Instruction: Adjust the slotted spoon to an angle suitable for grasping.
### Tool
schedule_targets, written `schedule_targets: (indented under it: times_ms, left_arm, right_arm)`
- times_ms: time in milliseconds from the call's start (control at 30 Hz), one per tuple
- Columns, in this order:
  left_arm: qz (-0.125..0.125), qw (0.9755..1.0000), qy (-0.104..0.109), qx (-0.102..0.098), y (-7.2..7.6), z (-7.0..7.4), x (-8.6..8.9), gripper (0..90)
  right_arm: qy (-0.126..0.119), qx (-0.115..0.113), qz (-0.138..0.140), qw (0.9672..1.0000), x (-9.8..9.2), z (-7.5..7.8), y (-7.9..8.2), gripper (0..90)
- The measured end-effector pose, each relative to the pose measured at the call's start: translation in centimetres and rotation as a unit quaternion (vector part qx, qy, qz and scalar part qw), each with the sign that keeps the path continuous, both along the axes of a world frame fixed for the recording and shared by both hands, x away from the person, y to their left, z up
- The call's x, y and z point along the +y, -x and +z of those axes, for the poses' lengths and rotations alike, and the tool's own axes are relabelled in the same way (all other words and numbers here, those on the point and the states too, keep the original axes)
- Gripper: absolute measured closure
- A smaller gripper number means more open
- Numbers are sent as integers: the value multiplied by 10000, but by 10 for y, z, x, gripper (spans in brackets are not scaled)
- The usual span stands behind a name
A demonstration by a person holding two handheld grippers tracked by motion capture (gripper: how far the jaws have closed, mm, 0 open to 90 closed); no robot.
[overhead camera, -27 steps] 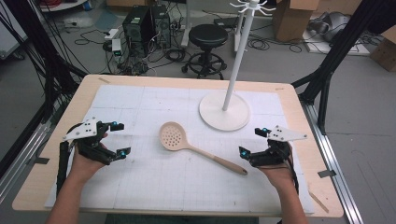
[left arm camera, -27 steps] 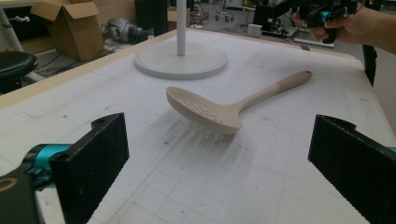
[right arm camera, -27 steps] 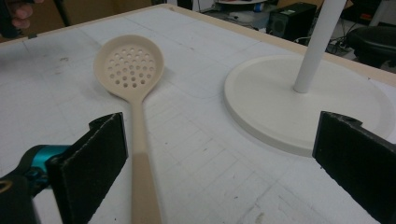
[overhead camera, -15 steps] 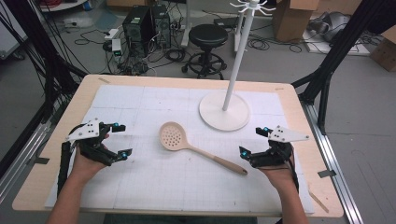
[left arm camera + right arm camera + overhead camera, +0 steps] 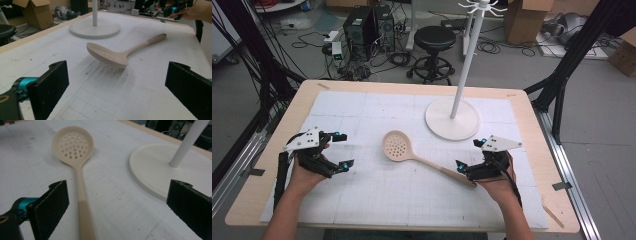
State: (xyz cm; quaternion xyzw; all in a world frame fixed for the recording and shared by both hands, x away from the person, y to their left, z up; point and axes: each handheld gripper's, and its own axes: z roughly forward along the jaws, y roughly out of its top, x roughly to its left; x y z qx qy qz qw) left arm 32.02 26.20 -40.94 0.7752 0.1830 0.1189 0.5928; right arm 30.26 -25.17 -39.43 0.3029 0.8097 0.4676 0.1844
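A beige slotted spoon (image 5: pixel 397 147) lies on the white mat, bowl toward the left and handle running to the right front. My right gripper (image 5: pixel 470 154) is open at the handle's end. In the right gripper view the handle (image 5: pixel 82 205) runs up between the wide-apart jaws of my right gripper (image 5: pixel 115 210), nearer the left one and untouched. My left gripper (image 5: pixel 343 150) is open, left of the spoon bowl and apart from it. The left gripper view has the spoon (image 5: pixel 110 55) ahead of the open jaws of my left gripper (image 5: pixel 117 92).
A white stand with a round base (image 5: pixel 452 120) and an upright pole (image 5: pixel 468 55) is behind the spoon, toward the back right of the table (image 5: pixel 277 145). The base (image 5: pixel 160 167) lies close ahead of my right gripper's right jaw. Boxes, a stool and cables sit on the floor beyond.
My right gripper has edged left toward the spoon's handle end. The left gripper and the spoon have stayed where they were.
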Motion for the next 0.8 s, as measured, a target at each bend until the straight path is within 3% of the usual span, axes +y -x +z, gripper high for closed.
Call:
schedule_targets:
  times_ms: [33,167,200,233,400,500,533,633,667,700,800]
  left_arm:
    - [8,10000,29,-2,0,0,1,56]
    - [16,10000,52,-22,1,1,2,56]
    - [19,10000,63,-16,1,2,2,56]
    - [17,10000,72,-17,1,2,2,56]
    - [9,10000,41,-13,1,1,1,56]
    - [0,10000,9,4,1,0,0,56]
    - [0,10000,9,4,1,0,0,56]
    - [-4,10000,8,4,1,0,0,56]
    - [-7,10000,25,16,1,1,1,56]
    - [-7,10000,25,16,1,1,1,57]
    - [4,10000,18,8,0,0,1,56]
  right_arm:
    - [153,42,80,9998,8,-2,-1,46]
    - [395,155,195,9989,20,-7,-2,70]
    - [395,155,195,9989,20,-7,-2,70]
    - [457,219,250,9984,24,-8,-3,129]
    - [596,341,295,9972,31,-11,-4,169]
    - [757,610,398,9945,40,-17,-7,309]
    - [757,610,398,9945,40,-17,-7,309]
    - [985,780,453,9910,49,-22,-10,410]
    - [1131,870,511,9884,55,-26,-11,461]
    - [1131,870,511,9884,55,-26,-11,461]
    - [1489,985,571,9823,64,-33,-11,586]
